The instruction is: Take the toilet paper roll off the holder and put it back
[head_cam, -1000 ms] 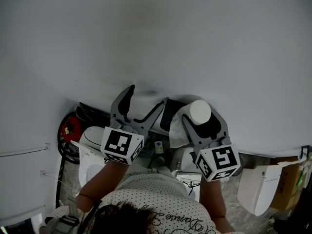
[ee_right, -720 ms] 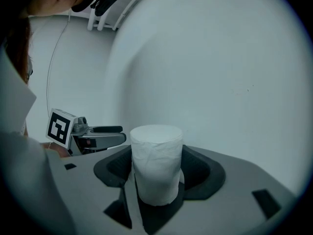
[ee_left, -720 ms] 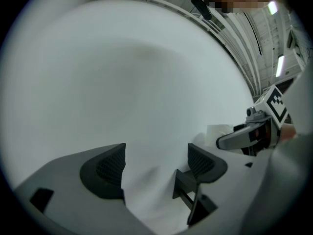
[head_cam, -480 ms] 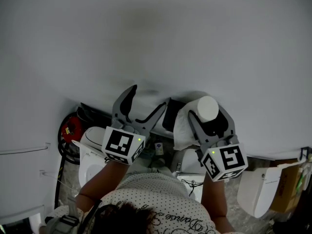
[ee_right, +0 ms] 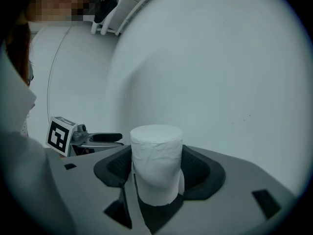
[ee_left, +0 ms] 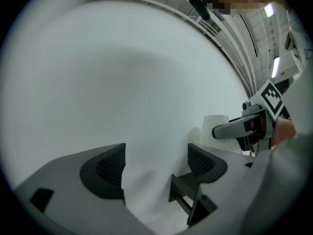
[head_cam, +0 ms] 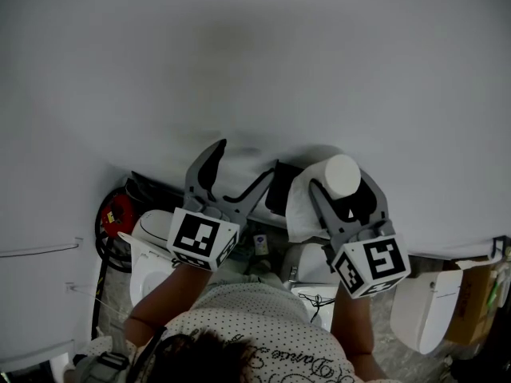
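A white toilet paper roll [ee_right: 156, 163] stands upright between the jaws of my right gripper [ee_right: 157, 166], which is shut on it. In the head view the roll [head_cam: 339, 172] is held close to the white wall, with a loose sheet hanging at its left. The black holder [head_cam: 281, 188] sits on the wall between the two grippers. My left gripper [head_cam: 243, 162] is open and holds nothing. In the left gripper view the holder [ee_left: 188, 196] shows low between the jaws, near the right one, and the right gripper [ee_left: 239, 128] with the roll [ee_left: 215, 121] lies beyond.
The white wall [head_cam: 255, 70] fills the upper head view. Below are a white toilet [head_cam: 148, 250], a red object [head_cam: 116, 210] at left, a white container [head_cam: 423, 309] and a cardboard box [head_cam: 473, 298] at right. The person's dotted shirt [head_cam: 255, 325] is at the bottom.
My right gripper has carried the roll a little to the right and up along the wall, away from the holder. The left gripper has barely moved.
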A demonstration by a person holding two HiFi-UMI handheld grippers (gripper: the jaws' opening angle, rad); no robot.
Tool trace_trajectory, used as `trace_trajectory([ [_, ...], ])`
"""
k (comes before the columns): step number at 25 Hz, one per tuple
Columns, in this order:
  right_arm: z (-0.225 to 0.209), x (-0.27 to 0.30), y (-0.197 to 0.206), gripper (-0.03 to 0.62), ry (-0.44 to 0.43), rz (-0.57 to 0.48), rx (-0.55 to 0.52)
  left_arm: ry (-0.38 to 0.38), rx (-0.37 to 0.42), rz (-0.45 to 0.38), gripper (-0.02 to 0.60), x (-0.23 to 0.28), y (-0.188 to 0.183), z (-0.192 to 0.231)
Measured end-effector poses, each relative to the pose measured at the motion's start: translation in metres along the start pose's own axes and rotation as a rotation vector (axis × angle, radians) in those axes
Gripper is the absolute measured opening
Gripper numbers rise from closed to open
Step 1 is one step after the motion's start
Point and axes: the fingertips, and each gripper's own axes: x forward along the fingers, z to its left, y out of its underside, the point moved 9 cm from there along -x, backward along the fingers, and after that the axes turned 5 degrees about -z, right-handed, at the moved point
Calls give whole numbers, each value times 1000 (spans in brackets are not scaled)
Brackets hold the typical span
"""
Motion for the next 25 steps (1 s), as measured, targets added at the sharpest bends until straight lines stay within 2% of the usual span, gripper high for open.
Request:
trace_trajectory([
  [13, -10, -30, -7, 296, 93, -10, -15, 85, -11, -21, 382, 8, -5, -22],
  [25, -9, -26, -13, 296, 74, -20, -21, 71, -11, -18, 382, 7, -4, -18],
])
